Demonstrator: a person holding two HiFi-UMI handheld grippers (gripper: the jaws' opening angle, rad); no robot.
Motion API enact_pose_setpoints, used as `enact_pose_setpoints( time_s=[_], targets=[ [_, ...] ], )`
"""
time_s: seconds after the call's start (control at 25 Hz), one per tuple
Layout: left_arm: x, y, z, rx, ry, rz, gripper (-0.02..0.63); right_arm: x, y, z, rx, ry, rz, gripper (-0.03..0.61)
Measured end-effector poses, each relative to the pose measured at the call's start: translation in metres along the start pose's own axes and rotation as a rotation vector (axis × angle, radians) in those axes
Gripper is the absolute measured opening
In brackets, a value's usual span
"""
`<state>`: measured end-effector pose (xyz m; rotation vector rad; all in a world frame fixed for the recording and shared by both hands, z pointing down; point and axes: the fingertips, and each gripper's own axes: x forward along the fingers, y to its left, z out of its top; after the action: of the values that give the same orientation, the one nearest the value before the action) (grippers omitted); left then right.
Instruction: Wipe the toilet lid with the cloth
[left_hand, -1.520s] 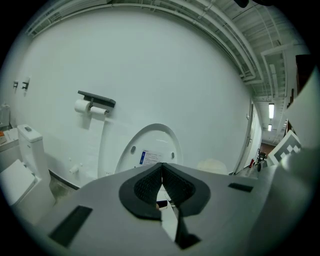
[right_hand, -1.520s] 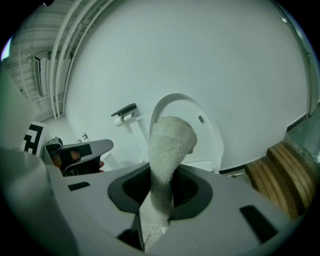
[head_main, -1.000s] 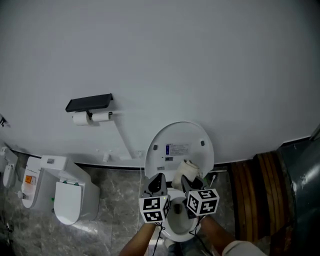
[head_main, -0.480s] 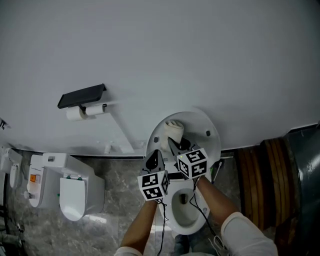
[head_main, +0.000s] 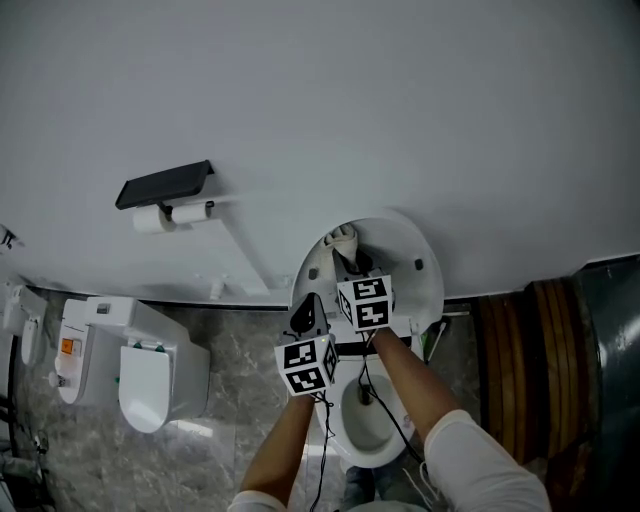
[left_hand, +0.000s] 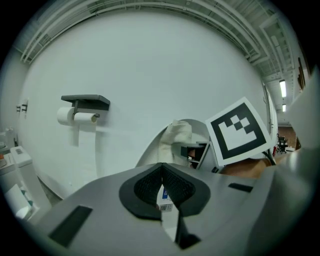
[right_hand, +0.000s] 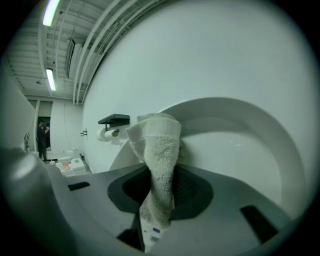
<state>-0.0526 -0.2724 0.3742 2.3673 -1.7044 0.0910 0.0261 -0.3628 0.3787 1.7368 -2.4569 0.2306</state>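
The white toilet lid (head_main: 405, 262) stands raised against the wall. A pale towelling cloth (head_main: 342, 238) lies pressed on the lid's upper left part, and my right gripper (head_main: 350, 262) is shut on it. In the right gripper view the cloth (right_hand: 160, 150) hangs folded out of the shut jaws against the lid (right_hand: 240, 140). My left gripper (head_main: 303, 320) hovers shut and empty by the lid's lower left edge. The left gripper view shows the cloth (left_hand: 176, 141) on the lid (left_hand: 149, 156), beyond the shut left gripper (left_hand: 162, 172).
The open toilet bowl (head_main: 366, 425) sits below the two arms. A dark shelf (head_main: 165, 185) with paper rolls (head_main: 170, 215) hangs on the wall at left, with a slanted white bar (head_main: 245, 265) beside it. Another white toilet unit (head_main: 135, 372) stands at far left. Wooden slats (head_main: 520, 370) are at right.
The right gripper carried the cloth from the lid's lower middle up to its upper left part. The left gripper shifted forward toward the lid's left edge, then held still.
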Motion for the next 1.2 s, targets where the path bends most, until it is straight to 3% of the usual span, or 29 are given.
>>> enact_pose_setpoints(
  time_s=[0.12,0.32,0.48,0.64,0.84,1.04,1.2],
  targets=[
    [-0.001,-0.001,0.000,-0.001,-0.001,-0.002,0.014,-0.014,-0.032,0.000,0.000,-0.023,-0.108,0.084],
    [-0.003,-0.011,-0.003,0.002,-0.004,-0.018,0.014,-0.051,-0.106,-0.018,0.129,-0.026,-0.328,0.084],
    [-0.006,-0.014,-0.009,0.002,0.006,-0.021,0.014,-0.064,-0.136,-0.037,0.208,0.005,-0.370,0.084],
    [-0.012,-0.007,-0.014,0.004,0.009,-0.004,0.014,-0.073,-0.115,-0.035,0.206,-0.056,-0.295,0.084],
    [-0.015,0.019,-0.026,0.007,0.026,0.044,0.014,-0.061,-0.028,-0.040,0.140,-0.136,-0.025,0.084],
    [-0.021,0.043,-0.048,-0.016,0.052,0.096,0.014,-0.032,0.063,-0.064,0.004,-0.068,0.216,0.084],
    [-0.027,0.058,-0.060,-0.046,0.071,0.129,0.014,-0.001,0.090,-0.081,-0.046,0.015,0.243,0.084]
  ],
)
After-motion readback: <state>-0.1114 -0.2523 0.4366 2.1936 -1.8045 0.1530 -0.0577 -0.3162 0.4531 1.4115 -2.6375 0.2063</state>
